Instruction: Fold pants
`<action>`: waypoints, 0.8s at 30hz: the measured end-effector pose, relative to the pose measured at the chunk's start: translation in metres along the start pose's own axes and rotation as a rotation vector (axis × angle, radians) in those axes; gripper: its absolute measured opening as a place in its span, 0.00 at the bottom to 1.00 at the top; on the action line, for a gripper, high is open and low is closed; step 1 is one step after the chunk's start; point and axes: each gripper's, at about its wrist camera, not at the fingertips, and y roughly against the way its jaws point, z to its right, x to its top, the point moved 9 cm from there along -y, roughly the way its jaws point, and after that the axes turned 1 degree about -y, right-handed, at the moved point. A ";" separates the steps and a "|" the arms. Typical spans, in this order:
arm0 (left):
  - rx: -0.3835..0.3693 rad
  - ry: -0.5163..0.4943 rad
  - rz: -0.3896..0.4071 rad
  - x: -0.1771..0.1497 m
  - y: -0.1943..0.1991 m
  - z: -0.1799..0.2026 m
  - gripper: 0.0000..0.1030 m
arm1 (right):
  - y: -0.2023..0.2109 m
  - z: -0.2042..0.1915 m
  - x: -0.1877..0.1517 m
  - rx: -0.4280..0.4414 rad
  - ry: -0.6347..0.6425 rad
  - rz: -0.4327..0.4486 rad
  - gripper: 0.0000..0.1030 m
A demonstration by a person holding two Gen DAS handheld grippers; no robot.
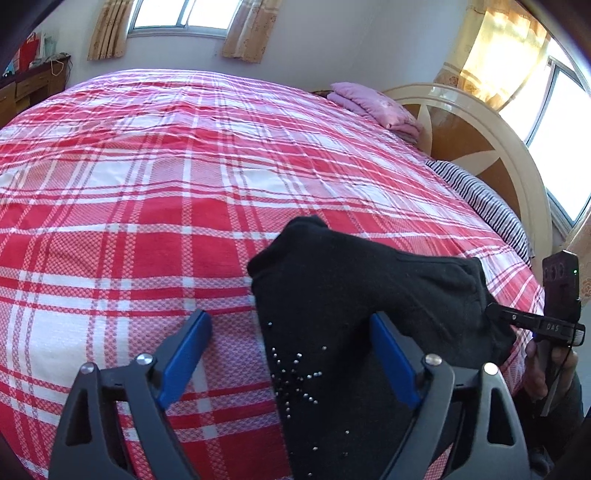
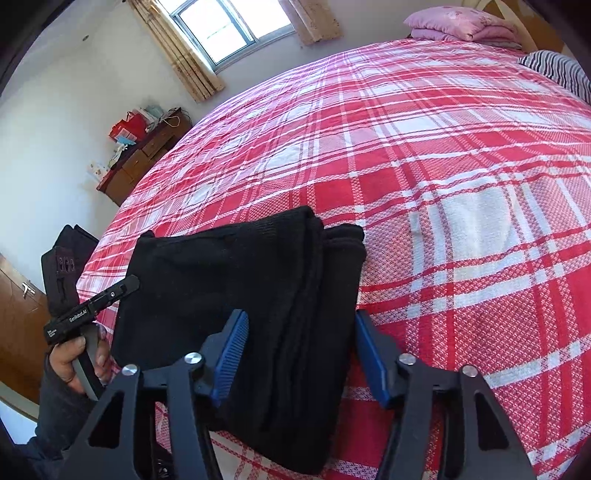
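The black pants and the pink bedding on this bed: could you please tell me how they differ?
The black pants lie at the near edge of the bed, between the grippers; the pink bedding sits far off by the headboard. The pants are plain black with small shiny studs; the bedding is pink. Both are folded and rest on the red plaid bedspread.

pants [image 1: 332,295]: lower end cut off | left tool [image 2: 125,286]: tips hidden
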 end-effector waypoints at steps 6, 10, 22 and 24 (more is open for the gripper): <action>-0.033 -0.011 -0.009 -0.002 -0.003 0.011 0.62 | 0.004 -0.005 0.000 0.063 -0.002 0.017 0.34; -0.087 0.058 -0.017 -0.003 0.000 0.005 0.34 | 0.007 -0.011 0.000 0.058 0.031 0.031 0.28; -0.119 0.084 0.018 0.007 0.023 0.007 0.12 | 0.019 -0.038 0.022 0.065 0.114 0.065 0.24; -0.103 0.074 0.026 0.011 0.028 0.006 0.12 | 0.018 -0.044 0.031 0.067 0.130 0.068 0.24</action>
